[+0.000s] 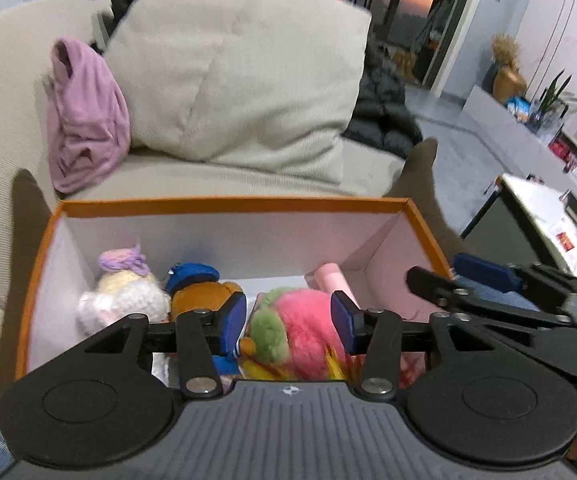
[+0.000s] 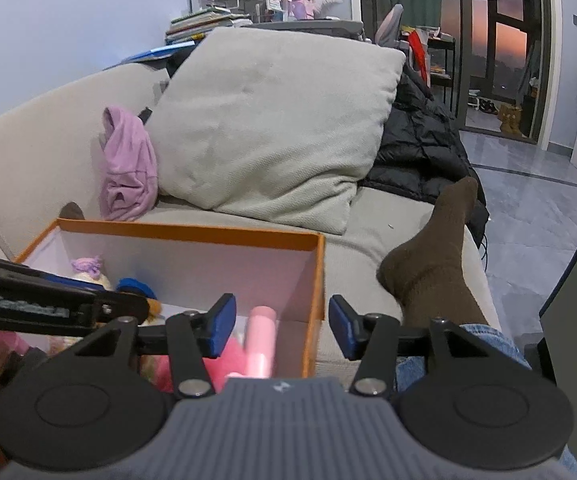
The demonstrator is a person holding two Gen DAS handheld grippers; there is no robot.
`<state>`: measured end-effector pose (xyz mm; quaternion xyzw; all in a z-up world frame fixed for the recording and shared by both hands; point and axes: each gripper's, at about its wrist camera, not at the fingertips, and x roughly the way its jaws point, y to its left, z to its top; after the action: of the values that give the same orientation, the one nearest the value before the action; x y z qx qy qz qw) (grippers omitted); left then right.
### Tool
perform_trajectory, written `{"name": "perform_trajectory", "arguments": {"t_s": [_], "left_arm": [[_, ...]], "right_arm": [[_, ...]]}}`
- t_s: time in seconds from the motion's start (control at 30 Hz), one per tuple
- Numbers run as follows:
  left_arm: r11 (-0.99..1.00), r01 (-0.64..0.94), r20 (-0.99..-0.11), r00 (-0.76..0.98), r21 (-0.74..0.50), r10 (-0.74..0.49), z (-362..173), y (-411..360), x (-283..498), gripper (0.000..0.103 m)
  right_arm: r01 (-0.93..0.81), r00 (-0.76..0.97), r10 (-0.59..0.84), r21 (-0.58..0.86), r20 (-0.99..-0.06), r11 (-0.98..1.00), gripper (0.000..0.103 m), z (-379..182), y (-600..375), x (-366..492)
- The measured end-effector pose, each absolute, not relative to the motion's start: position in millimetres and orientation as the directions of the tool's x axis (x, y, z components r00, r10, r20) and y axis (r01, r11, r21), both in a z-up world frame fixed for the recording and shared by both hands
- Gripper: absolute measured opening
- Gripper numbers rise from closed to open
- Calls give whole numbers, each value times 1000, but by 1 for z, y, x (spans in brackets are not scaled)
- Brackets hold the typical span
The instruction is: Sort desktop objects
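Note:
An orange box (image 1: 232, 203) with white walls sits on the sofa. It holds a crochet doll with purple hair (image 1: 128, 280), a brown bear in a blue cap (image 1: 200, 284), a pink and green plush (image 1: 300, 320) and a pink tube (image 1: 334, 280). My left gripper (image 1: 288, 322) hangs open over the plush, which shows in the gap below the pads. My right gripper (image 2: 282, 326) is over the box's right wall (image 2: 314, 300), its jaws opening. The blurred pink tube (image 2: 262, 336) lies in the gap, touching neither pad. One of the right gripper's fingers (image 1: 432, 284) shows beside the box.
A large beige cushion (image 2: 272, 120) leans on the sofa back, with a lilac garment (image 2: 128, 164) to its left and a black jacket (image 2: 420, 148) to its right. A person's foot in a brown sock (image 2: 432, 256) rests right of the box. A low table (image 1: 544, 216) stands at far right.

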<state>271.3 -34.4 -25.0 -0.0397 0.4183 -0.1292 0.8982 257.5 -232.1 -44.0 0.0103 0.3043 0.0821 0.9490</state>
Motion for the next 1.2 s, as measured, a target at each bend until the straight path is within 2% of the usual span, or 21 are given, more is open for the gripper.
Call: {"name": "perform_trajectory", "arguments": {"t_s": [0.1, 0.23, 0.3, 0.33, 0.47, 0.7, 0.93, 1.1, 1.2], "left_arm": [[966, 197, -707, 659, -169, -258, -7, -27, 247, 55], [970, 186, -656, 715, -156, -243, 16, -15, 218, 55], [973, 183, -630, 741, -143, -232, 25, -12, 205, 55], [974, 178, -615, 756, -138, -225, 28, -10, 198, 58], [979, 156, -564, 800, -132, -204, 27, -5, 179, 67], [985, 111, -516, 841, -129, -162, -5, -4, 159, 77], [994, 39, -476, 875, -104, -85, -29, 1, 160, 86], [996, 16, -493, 868, -86, -57, -47, 2, 167, 87], [996, 18, -506, 860, -89, -60, -53, -1, 169, 86]], "right_arm": [[-172, 812, 175, 59, -557, 983, 54, -38, -221, 247], [-209, 823, 209, 60, -529, 976, 64, -26, -208, 231], [-226, 830, 227, 64, -510, 972, 65, -20, -204, 221], [-234, 835, 236, 68, -497, 970, 69, -17, -203, 213], [-247, 851, 260, 90, -457, 965, 74, -12, -203, 190], [-215, 887, 232, 86, -399, 973, 85, -13, -202, 161], [-174, 855, 197, 93, -479, 980, 88, -40, -202, 164], [-149, 838, 175, 94, -516, 984, 90, -55, -198, 169], [-129, 816, 182, 135, -549, 982, 96, -63, -199, 174]]}}
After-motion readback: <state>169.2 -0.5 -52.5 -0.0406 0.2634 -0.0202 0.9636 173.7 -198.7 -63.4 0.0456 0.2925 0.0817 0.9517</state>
